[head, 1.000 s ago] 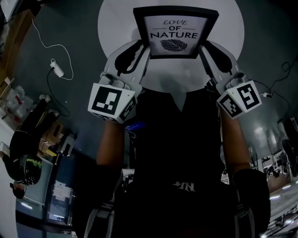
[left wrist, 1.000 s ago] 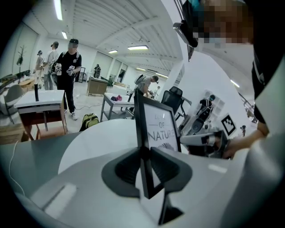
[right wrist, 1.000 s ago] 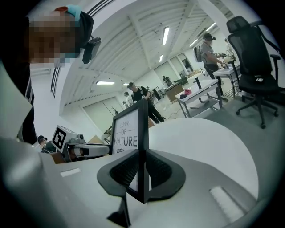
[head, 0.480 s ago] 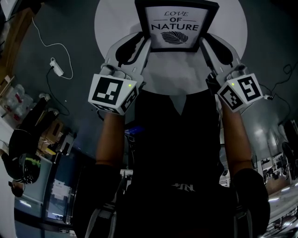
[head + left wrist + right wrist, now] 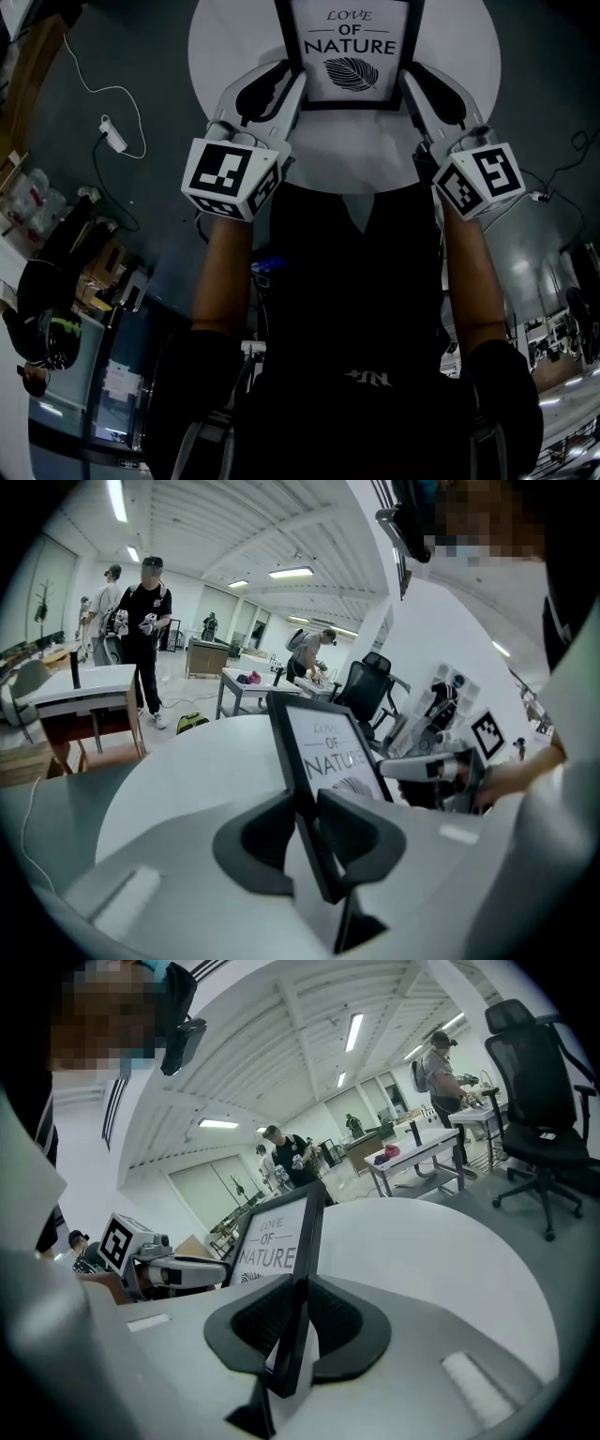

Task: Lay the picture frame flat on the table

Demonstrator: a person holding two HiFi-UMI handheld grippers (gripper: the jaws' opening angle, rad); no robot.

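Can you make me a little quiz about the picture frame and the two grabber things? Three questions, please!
1. True or false: the picture frame lies flat on the table.
2. Pick one. The fingers of the left gripper and the right gripper are shut on: A) the frame's two side edges, B) a cup, C) nothing at all.
3. Fill the gap: the biggest word printed in the frame is ____.

Key: 1 false, it stands up off the table, held at both sides. 2 A. 3 NATURE.
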